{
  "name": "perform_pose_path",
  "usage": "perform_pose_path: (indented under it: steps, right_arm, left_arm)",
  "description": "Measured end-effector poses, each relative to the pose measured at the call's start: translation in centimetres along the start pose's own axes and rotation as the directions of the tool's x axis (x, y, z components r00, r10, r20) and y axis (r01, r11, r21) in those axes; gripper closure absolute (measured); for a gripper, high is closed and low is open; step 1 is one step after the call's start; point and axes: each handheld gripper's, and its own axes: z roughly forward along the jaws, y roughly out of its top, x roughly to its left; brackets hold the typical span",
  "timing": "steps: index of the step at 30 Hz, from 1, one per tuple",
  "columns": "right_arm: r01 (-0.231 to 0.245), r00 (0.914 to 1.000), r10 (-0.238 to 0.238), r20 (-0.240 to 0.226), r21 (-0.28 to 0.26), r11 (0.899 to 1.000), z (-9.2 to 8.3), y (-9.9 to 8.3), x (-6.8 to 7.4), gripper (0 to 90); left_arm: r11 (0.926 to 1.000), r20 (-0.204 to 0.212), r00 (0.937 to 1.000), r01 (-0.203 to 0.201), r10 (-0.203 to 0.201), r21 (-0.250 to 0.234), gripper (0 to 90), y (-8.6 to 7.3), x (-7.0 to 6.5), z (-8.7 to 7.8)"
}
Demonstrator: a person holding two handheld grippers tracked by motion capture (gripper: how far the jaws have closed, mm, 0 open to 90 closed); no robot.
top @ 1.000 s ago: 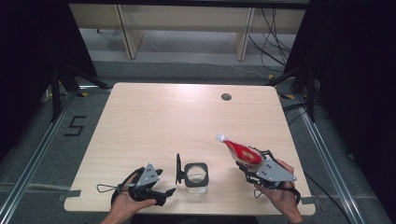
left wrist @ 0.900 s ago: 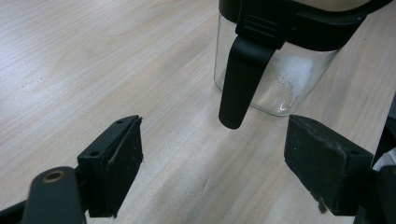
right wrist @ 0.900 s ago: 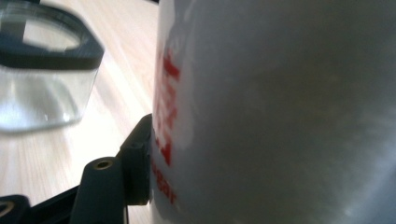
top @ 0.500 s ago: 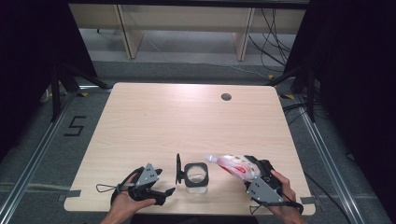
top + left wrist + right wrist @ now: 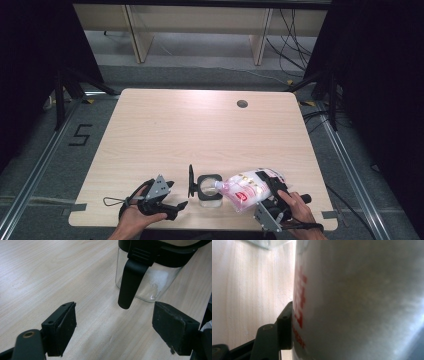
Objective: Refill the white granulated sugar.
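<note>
One pouch [image 5: 247, 189], one glass jar [image 5: 209, 187], two tools, one table [image 5: 200, 130]

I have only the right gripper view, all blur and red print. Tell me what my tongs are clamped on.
Observer: The high view shows the right tongs shut on a pink and white refill pouch, tipped on its side.
Operator: Report where its spout points.
Observer: Toward the open glass jar; the tip sits at the jar's rim.
Operator: Check the jar's lid.
Observer: The black lid stands flipped up on the jar's left side.
Operator: Give me the other hand.
Observer: The left tongs are open beside the jar, touching nothing; the jar's black latch hangs just ahead of them.
</note>
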Motion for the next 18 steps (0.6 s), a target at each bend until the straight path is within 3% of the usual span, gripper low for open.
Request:
perform_pose_path:
  steps: [2,4,5,6,7,8,9,10,11,12,15,16,17,18]
  right_arm:
    - [0.015,0.9998,-0.015,0.009,0.016,1.000,0.0,0.0,0.0,39.5]
    - [0.065,0.9977,-0.066,0.019,0.024,0.998,0.0,-0.1,-0.1,39.5]
    - [0.033,0.9992,-0.034,0.022,0.033,0.999,0.0,-0.1,0.1,39.5]
    - [0.047,0.9984,-0.048,0.028,0.035,0.998,0.0,-0.1,0.1,39.5]
    - [0.052,0.9979,-0.053,0.037,0.037,0.998,0.1,-0.1,0.2,39.5]
    - [0.103,0.9933,-0.106,0.047,0.051,0.993,0.1,0.0,0.0,39.5]
    - [0.117,0.9913,-0.120,0.054,0.067,0.991,0.0,0.1,0.1,39.6]
    - [0.172,0.9825,-0.176,0.061,0.063,0.983,0.0,0.2,-0.2,39.6]
    - [0.140,0.9872,-0.145,0.067,0.067,0.988,0.1,0.2,0.1,39.6]
    - [0.200,0.9762,-0.206,0.066,0.089,0.976,-0.2,0.4,-0.3,39.6]
    - [0.233,0.9658,-0.244,0.089,0.110,0.966,0.0,0.6,0.0,39.7]
    - [0.262,0.9579,-0.273,0.087,0.126,0.957,-0.2,0.8,-0.2,39.7]
    - [0.246,0.9609,-0.258,0.101,0.116,0.962,-0.1,0.8,-0.2,39.8]
    - [0.283,0.9487,-0.297,0.108,0.129,0.950,-0.4,1.1,-0.5,39.8]
  left_arm:
    - [1.0000,0.002,1.0000,0.009,-0.009,0.001,18.9,0.0,-0.1,0.0]
    - [0.9999,0.001,0.9999,0.011,-0.011,-0.011,18.9,0.0,-0.1,0.1]
    - [0.9999,-0.002,0.9999,0.011,-0.011,-0.012,18.9,0.0,-0.1,0.1]
    - [1.0000,-0.005,1.0000,-0.007,0.007,0.004,18.9,0.0,0.1,0.1]
    - [0.9997,0.001,0.9997,0.023,-0.023,-0.010,18.9,0.0,-0.1,0.2]
    - [0.9999,0.004,0.9999,-0.011,0.011,0.003,18.9,0.0,0.0,0.0]
    - [0.9999,0.004,0.9999,0.015,-0.015,-0.001,18.9,-0.1,-0.1,0.1]
    - [0.9999,0.003,0.9999,0.013,-0.013,0.000,18.9,-0.1,-0.1,0.1]
    - [1.0000,-0.001,1.0000,0.010,-0.010,-0.001,18.9,0.0,-0.1,0.1]
    - [1.0000,0.001,1.0000,0.008,-0.008,-0.001,18.9,-0.1,-0.1,0.1]
    - [1.0000,0.000,1.0000,0.007,-0.007,0.000,18.9,-0.1,-0.1,0.1]
    - [0.9999,0.000,0.9999,0.015,-0.015,-0.005,18.9,-0.1,-0.2,0.2]
    - [0.9999,0.000,0.9999,0.015,-0.015,-0.006,18.9,-0.1,-0.2,0.2]
    - [1.0000,0.001,1.0000,0.008,-0.008,0.000,18.9,-0.1,-0.1,0.1]
